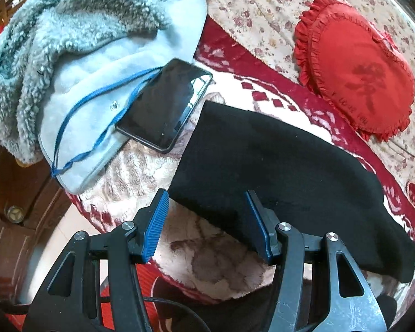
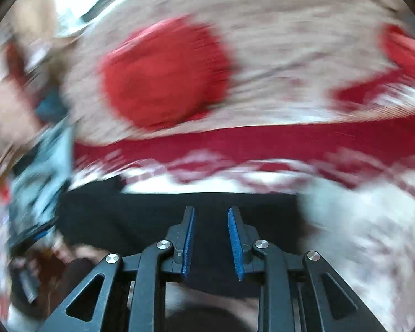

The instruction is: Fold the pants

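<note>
Fold apparently laid: black pants (image 1: 276, 166) lie beside the phone (image 1: 163, 105); left gripper (image 1: 207, 221) and right gripper (image 2: 210, 235) jaws both released, empty; next, regrasp an edge.

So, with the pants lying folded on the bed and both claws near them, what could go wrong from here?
1. The phone lies close beside the black pants, half on the grey jacket. A pull on the cloth might knock it.
2. The left claw is open over the pants' edge and might also pinch the fluffy blanket beneath.
3. The right wrist view is blurred, so the right claw might unsettle the fold.
</note>
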